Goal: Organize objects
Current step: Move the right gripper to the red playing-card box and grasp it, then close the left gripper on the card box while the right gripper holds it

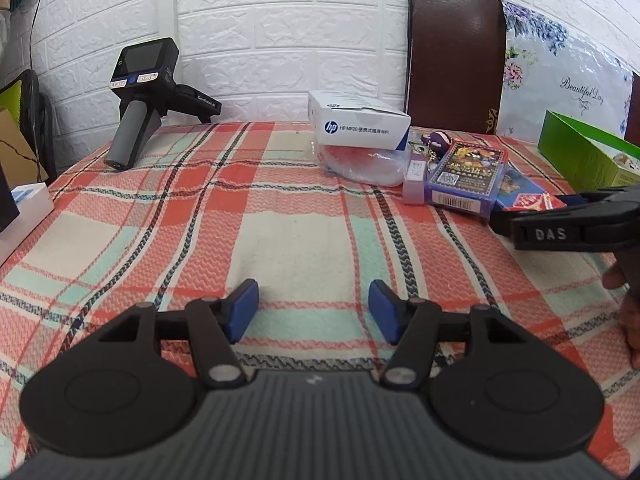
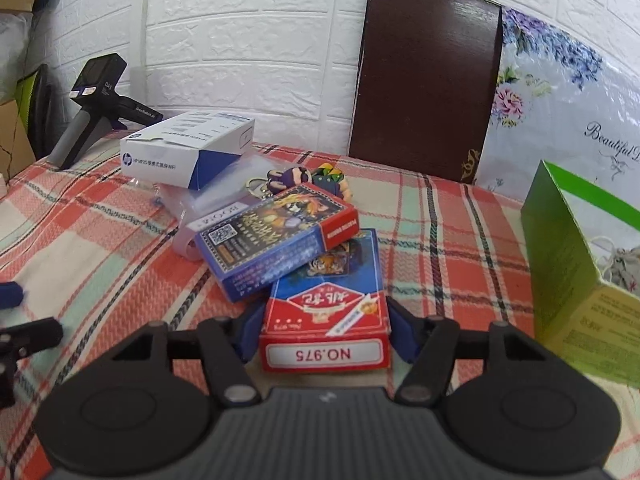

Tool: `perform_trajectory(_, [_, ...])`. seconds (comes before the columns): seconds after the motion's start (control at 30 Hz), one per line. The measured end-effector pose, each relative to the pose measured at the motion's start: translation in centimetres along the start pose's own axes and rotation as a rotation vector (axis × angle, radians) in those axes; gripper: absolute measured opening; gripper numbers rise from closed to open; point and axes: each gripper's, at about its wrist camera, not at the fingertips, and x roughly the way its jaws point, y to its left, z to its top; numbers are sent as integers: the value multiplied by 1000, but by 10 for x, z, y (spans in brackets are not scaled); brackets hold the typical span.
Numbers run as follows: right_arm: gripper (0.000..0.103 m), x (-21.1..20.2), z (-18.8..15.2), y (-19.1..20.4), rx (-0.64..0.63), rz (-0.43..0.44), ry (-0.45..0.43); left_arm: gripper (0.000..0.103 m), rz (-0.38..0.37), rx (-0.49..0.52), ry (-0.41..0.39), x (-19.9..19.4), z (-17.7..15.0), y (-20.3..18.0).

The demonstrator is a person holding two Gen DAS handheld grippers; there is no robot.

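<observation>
A red card box marked NO.975 (image 2: 325, 320) lies on the plaid tablecloth (image 2: 100, 248). My right gripper (image 2: 325, 326) has a blue pad on each side of its near end, close to or touching the box. A blue-and-red card box (image 2: 276, 236) rests partly on top of it. Behind are a pale purple box (image 2: 208, 228), a keychain figure (image 2: 304, 178), a clear plastic bag (image 2: 224, 192) and a white HP box (image 2: 188, 148). My left gripper (image 1: 314, 308) is open and empty over bare cloth, left of the pile (image 1: 464, 172).
A green open box (image 2: 568, 256) stands at the right. A spare black handheld gripper (image 1: 140, 100) leans at the back left. A brown chair back (image 2: 424, 80) and a flowered cover (image 2: 568, 92) stand behind the table. A white box (image 1: 24, 212) sits at the left edge.
</observation>
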Motion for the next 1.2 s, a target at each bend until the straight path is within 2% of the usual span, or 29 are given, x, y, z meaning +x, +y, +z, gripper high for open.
perform_trajectory(0.2, [61,-40,-29,-7,33,75,12,63,4,6,0,0,0,-1])
perform_trajectory(0.33, [61,-79,-54,-5,-12,145,11,63,7,9,0,0,0,-1])
perform_trajectory(0.4, [61,-99,-65,0,-57,209,5,63,7,9,0,0,0,-1])
perform_trajectory(0.5, [61,-127,-84,12,-178,374,-10,63,7,10,0,0,0,-1])
perform_trajectory(0.6, [62,-141,-95,19,-222,446,-20,63,11,13,0,-1,0,-2])
perform_trajectory(0.73, [71,-142,-95,12,-176,414,-18,64,11,14,0,-1,0,-2])
perform_trajectory(0.97, [72,-153,-109,-3,-147,364,-17,67,-29,6,32,-7,3,0])
perform_trajectory(1.03, [72,-157,-113,-9,-138,349,-20,67,-69,8,47,-13,3,-5])
perform_trajectory(1.2, [70,-160,-113,-21,-90,238,-22,67,-247,4,97,-27,4,-27])
